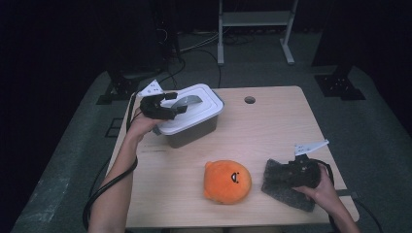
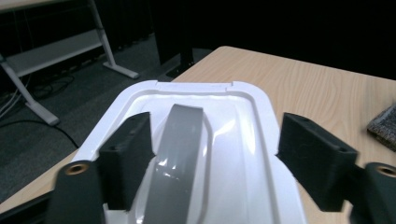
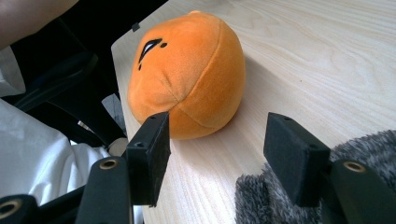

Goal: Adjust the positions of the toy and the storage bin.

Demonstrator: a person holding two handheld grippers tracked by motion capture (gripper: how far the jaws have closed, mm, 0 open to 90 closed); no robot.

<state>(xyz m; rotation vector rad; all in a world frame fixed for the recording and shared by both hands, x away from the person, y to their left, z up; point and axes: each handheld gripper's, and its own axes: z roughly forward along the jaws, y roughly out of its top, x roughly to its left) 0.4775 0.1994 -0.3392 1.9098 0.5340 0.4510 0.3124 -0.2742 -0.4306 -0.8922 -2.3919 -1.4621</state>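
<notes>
At the surface's (image 1: 272, 121) far left we hold the left gripper (image 2: 212, 154) over the one lidded box (image 1: 190, 116), its jaws apart astride the lid's grey handle (image 2: 180, 154) without pressing it; we judge the lid-grasp is in hand, and next must close squarely on that handle; mid-front sits one orange plush toy (image 1: 227, 181); at right, the right gripper (image 3: 217, 154) hangs open over one grey cloth (image 1: 286, 187).
</notes>
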